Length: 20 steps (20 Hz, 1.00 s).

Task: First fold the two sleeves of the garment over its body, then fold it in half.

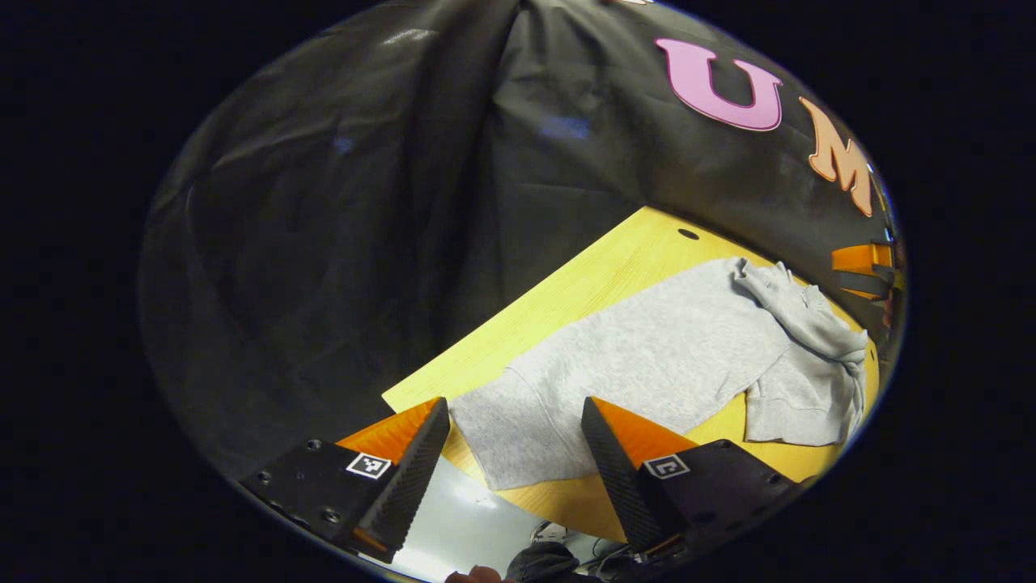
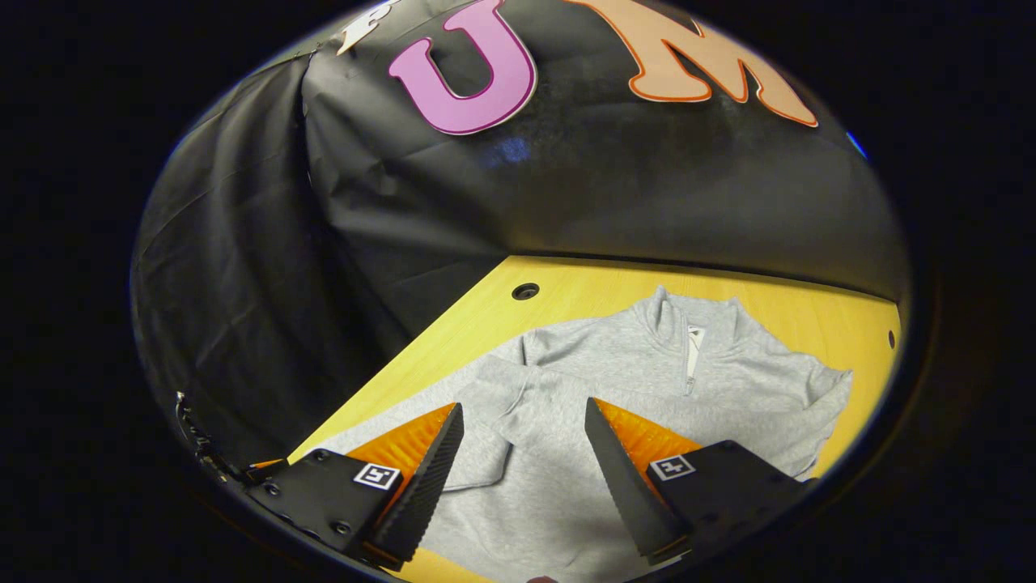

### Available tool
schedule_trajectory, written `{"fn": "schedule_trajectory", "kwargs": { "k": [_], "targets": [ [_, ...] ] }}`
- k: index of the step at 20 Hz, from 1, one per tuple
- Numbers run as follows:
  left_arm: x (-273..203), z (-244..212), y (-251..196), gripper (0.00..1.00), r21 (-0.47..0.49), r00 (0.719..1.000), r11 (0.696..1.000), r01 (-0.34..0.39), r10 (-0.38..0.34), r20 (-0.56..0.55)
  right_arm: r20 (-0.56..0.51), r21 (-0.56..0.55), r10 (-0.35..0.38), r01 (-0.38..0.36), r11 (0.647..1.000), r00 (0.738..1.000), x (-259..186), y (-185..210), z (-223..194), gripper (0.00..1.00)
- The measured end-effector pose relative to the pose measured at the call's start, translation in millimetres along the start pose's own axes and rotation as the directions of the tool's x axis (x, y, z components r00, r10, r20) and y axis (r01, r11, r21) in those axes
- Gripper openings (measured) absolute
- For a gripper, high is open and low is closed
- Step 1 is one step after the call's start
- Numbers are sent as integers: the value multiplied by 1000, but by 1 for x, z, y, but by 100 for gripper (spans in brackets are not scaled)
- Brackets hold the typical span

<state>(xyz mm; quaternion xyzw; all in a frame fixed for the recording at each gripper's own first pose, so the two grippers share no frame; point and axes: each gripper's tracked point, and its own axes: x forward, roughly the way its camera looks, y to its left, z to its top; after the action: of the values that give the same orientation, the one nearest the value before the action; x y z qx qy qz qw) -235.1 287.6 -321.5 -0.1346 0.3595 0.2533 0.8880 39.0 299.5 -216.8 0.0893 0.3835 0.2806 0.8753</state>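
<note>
One sleeve point(image 2: 494, 421) is lying over the grey top point(image 2: 647, 380), while both grippers point(image 1: 514, 470) point(image 2: 524, 478) are hanging spread wide, holding nothing.

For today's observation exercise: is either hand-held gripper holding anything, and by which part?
Nothing is held. The left hand-held gripper and the right hand-held gripper are both open above the light grey fleece sweatshirt.

Recording booth: black cloth wall point(image 2: 647, 202), wooden table point(image 2: 583, 283).
</note>
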Motion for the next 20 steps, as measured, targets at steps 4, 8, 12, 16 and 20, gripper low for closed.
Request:
{"fn": "schedule_trajectory", "kwargs": {
  "k": [4, 8, 12, 16, 20],
  "targets": [
    [7, -15, 3, 96, 18, 996, 999, -49, 50, -75, 25, -9, -27, 27, 1000, 999, -20, -18, 6, 96],
    [9, -7, 8, 89, 16, 996, 998, -59, 60, -64, 49, 6, -68, 68, 998, 996, -40, -45, 8, 96],
    [-2, -4, 11, 56, 40, 992, 999, -20, 25, -121, 61, 21, -111, 110, 994, 992, -62, -73, 0, 96],
    [-3, 10, 17, 4, 22, 987, 999, -44, 47, -154, 75, 10, -137, 137, 991, 988, -84, -96, -9, 96],
    [-7, 41, 12, 0, 48, 992, 997, -53, 58, -115, 87, 14, -174, 173, 985, 981, -112, -125, -17, 96]
  ]
}}
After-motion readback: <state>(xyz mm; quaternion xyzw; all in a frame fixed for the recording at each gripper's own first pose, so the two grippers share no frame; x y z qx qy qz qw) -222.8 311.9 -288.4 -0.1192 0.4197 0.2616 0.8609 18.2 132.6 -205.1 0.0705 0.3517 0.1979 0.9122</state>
